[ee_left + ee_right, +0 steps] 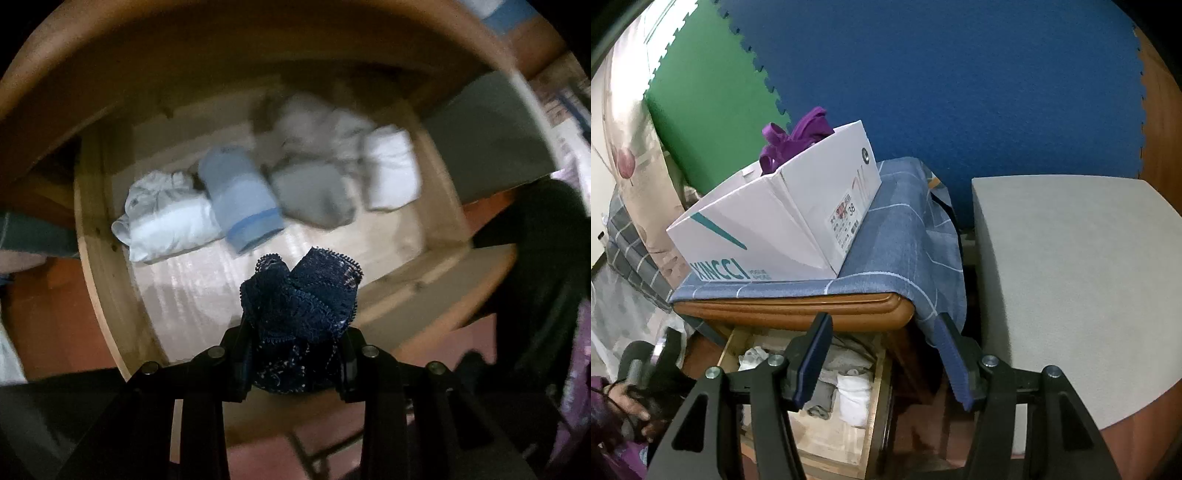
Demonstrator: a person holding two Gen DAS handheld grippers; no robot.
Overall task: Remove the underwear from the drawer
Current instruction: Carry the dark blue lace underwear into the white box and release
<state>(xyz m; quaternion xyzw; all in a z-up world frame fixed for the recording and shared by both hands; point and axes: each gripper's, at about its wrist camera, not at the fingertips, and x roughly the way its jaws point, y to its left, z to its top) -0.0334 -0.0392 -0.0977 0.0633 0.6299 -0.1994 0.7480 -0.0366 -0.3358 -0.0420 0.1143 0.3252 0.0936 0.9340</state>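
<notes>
the left gripper (295, 354) is clamped on a bunched navy lace underwear (301, 291), pinched low so the fabric bulges out past the fingertips, above the open wooden drawer (107, 258). beyond it, folded white, blue and grey pieces lie along the drawer's back. the right gripper (886, 354) stands parted and empty, likely waiting, near the white shoebox (775, 229).

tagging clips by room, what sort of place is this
Probably a bedroom. An open wooden drawer holds folded pale underwear, it belongs to a brown bedside cabinet under a blue checked cloth, and a floral pillow leans alongside.
</notes>
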